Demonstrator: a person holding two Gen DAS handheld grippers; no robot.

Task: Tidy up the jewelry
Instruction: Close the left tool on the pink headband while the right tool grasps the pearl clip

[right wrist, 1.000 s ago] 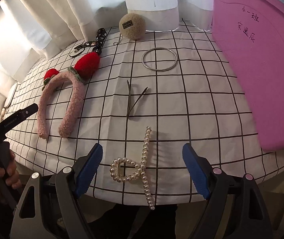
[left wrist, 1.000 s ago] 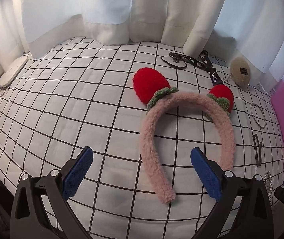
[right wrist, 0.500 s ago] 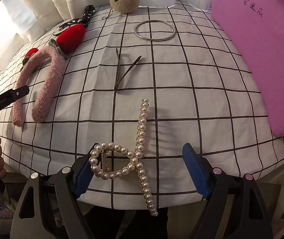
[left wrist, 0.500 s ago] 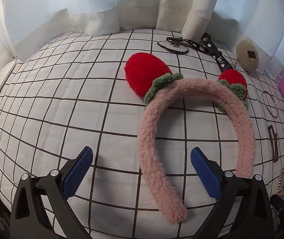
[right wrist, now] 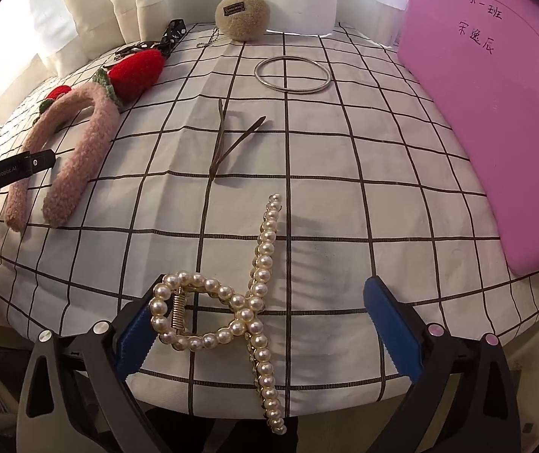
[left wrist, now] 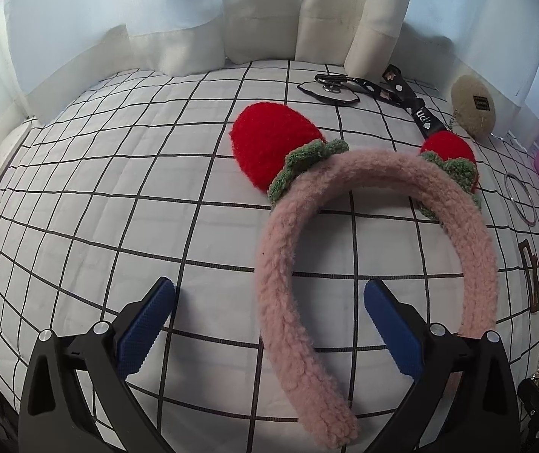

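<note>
Right wrist view: we closed in on pearl clip, lower centre; right gripper wide, straddling it. Left gripper wide, nearer headband. Grasps next.

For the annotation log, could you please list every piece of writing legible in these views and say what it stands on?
"小一班" and "宋逸辰": handwritten on the pink board.
"GenRobot.AI": on the left gripper, seen from the right wrist view.
"ucl", partly seen: on the black lanyard.
Dark tag on the beige pompom: too small to read.

Pink fuzzy headband with red strawberries, cream pearl hair claw, black-gridded white cloth, pink folder.
</note>
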